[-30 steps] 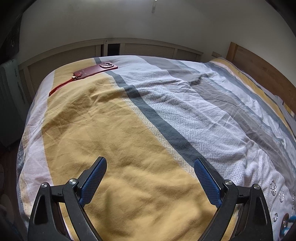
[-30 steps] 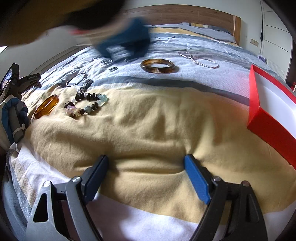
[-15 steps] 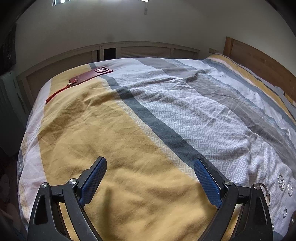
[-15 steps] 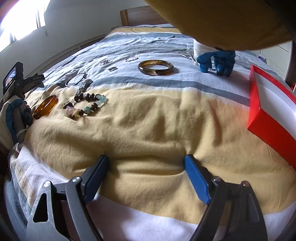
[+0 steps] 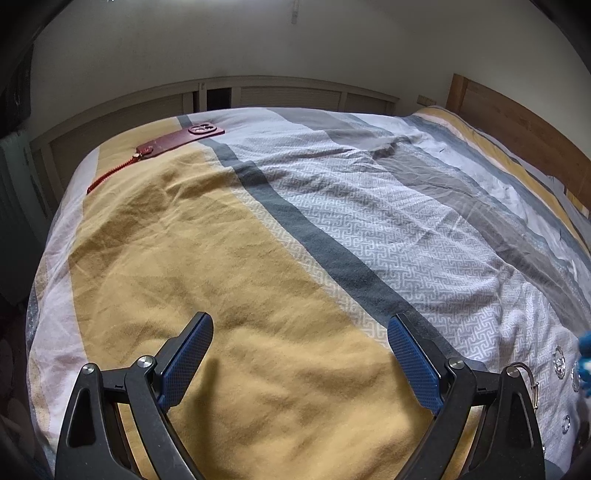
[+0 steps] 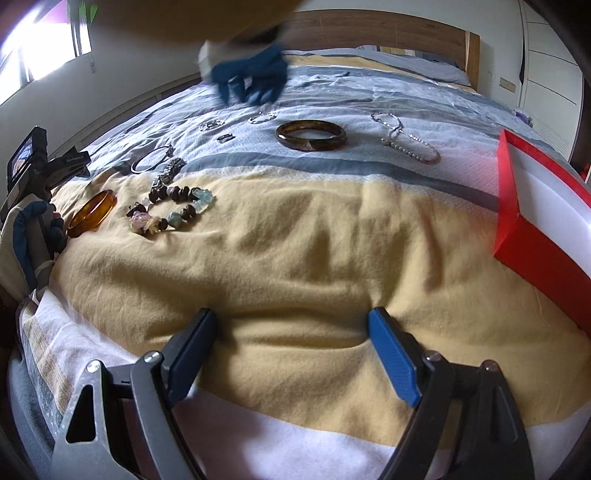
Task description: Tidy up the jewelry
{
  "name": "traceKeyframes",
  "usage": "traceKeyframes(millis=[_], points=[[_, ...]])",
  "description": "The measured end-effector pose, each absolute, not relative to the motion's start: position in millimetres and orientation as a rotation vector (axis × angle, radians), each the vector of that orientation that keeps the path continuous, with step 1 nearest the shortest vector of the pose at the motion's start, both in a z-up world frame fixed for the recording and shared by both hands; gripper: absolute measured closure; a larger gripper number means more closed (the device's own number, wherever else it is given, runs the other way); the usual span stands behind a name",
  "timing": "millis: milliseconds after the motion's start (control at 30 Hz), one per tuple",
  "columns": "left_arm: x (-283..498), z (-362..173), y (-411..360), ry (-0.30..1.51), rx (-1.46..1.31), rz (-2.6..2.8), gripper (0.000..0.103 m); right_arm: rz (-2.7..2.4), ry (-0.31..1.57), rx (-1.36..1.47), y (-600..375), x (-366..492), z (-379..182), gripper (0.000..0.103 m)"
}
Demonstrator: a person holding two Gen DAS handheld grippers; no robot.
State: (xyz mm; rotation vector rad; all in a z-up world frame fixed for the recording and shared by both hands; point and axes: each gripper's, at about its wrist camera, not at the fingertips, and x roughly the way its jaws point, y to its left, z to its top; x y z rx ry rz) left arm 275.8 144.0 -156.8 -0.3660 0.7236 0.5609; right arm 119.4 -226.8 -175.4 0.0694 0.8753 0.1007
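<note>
Jewelry lies spread on the bed in the right wrist view: a dark brown bangle (image 6: 312,135), a silver chain necklace (image 6: 406,138), a stone bead bracelet (image 6: 171,212), an amber bangle (image 6: 92,212), a thin dark hoop (image 6: 151,159) and small silver pieces (image 6: 262,117). An open red box (image 6: 535,221) with a white inside sits at the right. My right gripper (image 6: 291,328) is open and empty over the yellow cover. My left gripper (image 5: 299,332) is open and empty over the bed; small silver pieces (image 5: 559,360) lie at its right.
A blue-gloved hand (image 6: 251,75) hovers, blurred, over the far jewelry. The left gripper's handle and gloved hand (image 6: 37,206) show at the left edge. A red phone case with a red strap (image 5: 177,142) lies at the far end of the bed. A wooden headboard (image 6: 369,31) stands behind.
The blue-gloved hand has moved from the right side near the necklace to the far left-middle. The left view has shifted slightly. Both grippers stay open.
</note>
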Motion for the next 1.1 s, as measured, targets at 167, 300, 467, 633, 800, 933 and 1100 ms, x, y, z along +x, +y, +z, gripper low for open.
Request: traceKeyframes(millis=[167,300,467,633,800,933,1100], points=[[277.9,-159.5,143.4,0.732,-0.37,0.549,0.009,0.097,0.875,0.072,-229.1,117.6,-174.9,0.019],[277.8,-160.4,143.9,0.733,-0.376,0.546,0.009,0.098,0.875,0.072,-229.0,117.4,-175.2,0.019],[276.1,-161.6,146.5,0.734,-0.392,0.541,0.009,0.098,0.875,0.072,-228.9,117.8,-175.3,0.019],[277.7,-162.6,147.3,0.742,-0.395,0.535,0.009,0.097,0.875,0.073,-228.9,117.8,-175.5,0.019],[278.2,-164.1,148.6,0.744,-0.407,0.531,0.009,0.098,0.874,0.072,-229.1,118.0,-175.6,0.019],[278.7,-165.1,149.1,0.748,-0.41,0.529,0.009,0.098,0.874,0.072,-229.2,117.8,-175.6,0.019],[278.1,-166.3,151.4,0.75,-0.418,0.525,0.009,0.099,0.874,0.072,-229.5,117.9,-175.7,0.019]])
